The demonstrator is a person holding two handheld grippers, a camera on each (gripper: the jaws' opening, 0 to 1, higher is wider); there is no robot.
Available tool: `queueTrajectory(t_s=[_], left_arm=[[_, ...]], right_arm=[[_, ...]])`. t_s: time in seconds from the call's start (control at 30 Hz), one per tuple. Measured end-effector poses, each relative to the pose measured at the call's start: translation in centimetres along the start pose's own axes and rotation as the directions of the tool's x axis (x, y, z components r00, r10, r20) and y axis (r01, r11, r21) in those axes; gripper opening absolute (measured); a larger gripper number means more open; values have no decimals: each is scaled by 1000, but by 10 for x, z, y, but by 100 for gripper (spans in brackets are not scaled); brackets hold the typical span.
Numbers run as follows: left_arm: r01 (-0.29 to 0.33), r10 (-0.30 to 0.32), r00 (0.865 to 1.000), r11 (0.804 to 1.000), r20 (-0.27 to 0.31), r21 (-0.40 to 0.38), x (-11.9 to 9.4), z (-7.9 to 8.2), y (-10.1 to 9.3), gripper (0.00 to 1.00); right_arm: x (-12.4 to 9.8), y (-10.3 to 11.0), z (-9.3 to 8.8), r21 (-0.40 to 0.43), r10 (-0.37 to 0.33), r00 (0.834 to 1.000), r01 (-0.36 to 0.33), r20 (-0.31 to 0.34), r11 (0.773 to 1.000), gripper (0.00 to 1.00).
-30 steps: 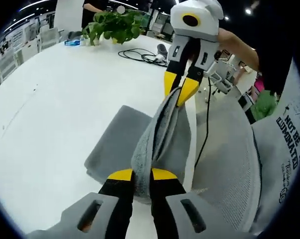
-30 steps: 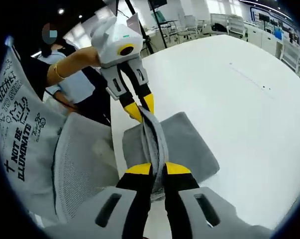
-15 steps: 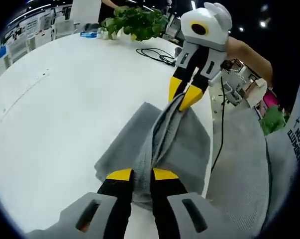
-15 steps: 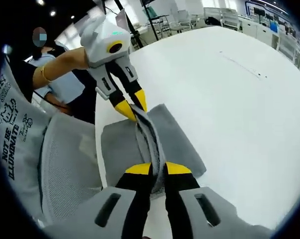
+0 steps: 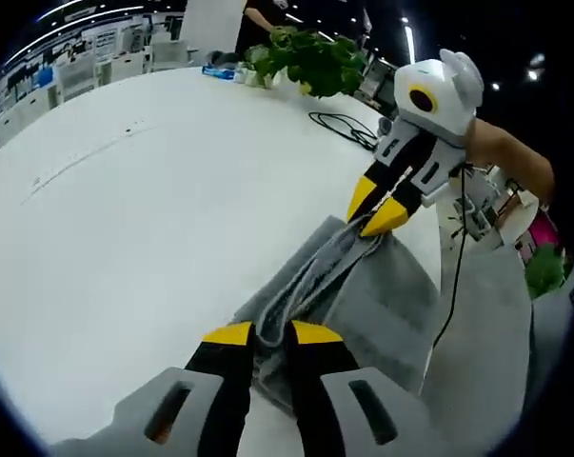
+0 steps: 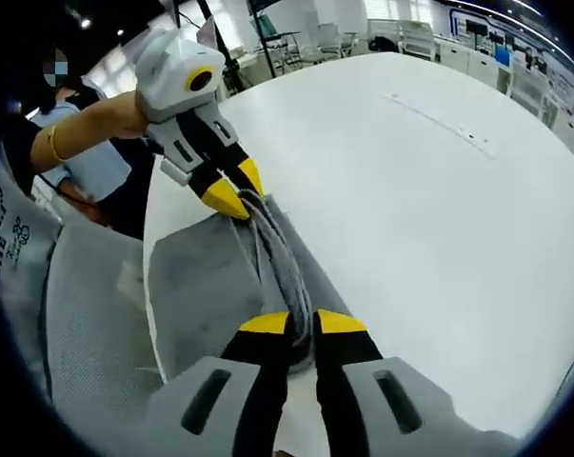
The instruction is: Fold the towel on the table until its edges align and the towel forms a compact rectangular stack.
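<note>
The grey towel (image 5: 382, 305) lies on the white table (image 5: 125, 219) near its edge, with one hem lifted and stretched taut between both grippers. My left gripper (image 5: 272, 335) is shut on one end of that hem. The right gripper (image 5: 374, 211), white with yellow tips, pinches the other end farther along. In the right gripper view, my right gripper (image 6: 303, 326) is shut on the towel (image 6: 196, 286), and the left gripper (image 6: 231, 198) holds the far corner low over the table (image 6: 439, 209).
A grey mesh chair (image 5: 486, 362) stands just past the table edge, and it appears again as the chair (image 6: 77, 314) beside a person's arm (image 6: 87, 119). A potted plant (image 5: 310, 57) and a black cable (image 5: 348, 129) sit at the table's far side.
Both grippers have carried the held hem away from the table edge, over the towel's lower layer, and lower toward the table. Both stay shut on it.
</note>
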State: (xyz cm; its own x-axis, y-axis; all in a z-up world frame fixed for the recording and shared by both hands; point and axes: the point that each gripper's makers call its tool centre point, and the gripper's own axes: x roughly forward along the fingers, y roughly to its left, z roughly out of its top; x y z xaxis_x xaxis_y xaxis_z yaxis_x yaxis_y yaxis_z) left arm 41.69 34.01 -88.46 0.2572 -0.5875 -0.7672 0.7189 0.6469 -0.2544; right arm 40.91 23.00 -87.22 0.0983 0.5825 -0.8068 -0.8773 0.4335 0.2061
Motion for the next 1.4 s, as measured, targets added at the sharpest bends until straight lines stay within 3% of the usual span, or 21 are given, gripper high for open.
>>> queueTrajectory(t_s=[0.37,0.57,0.73,0.9,1.2,1.4], left_arm=[[-48,48,999,999,17,-14,1,-3,8,19],[-131,134,984,991,116,-30,-20,14,21,20],[-118,129,976,990,175,-72,-38,24,19,22],[-115,126,973,991,192,-66,-49,19,9,27],[-111,136,966,986,220,-122,-55,0,-2,28],[-95,122,971,986,205,-137,-55,-17,-12,32]], right_arm=[[4,-11,6,16,-29,999,29,27,999,4],[-13,-20,15,10,-93,993,92,75,996,6],[-28,-20,20,38,-116,986,113,118,993,10],[-40,-10,18,61,-123,980,114,157,992,15],[-49,1,3,151,-136,975,110,178,983,21],[-48,15,-12,188,-125,975,90,185,978,24]])
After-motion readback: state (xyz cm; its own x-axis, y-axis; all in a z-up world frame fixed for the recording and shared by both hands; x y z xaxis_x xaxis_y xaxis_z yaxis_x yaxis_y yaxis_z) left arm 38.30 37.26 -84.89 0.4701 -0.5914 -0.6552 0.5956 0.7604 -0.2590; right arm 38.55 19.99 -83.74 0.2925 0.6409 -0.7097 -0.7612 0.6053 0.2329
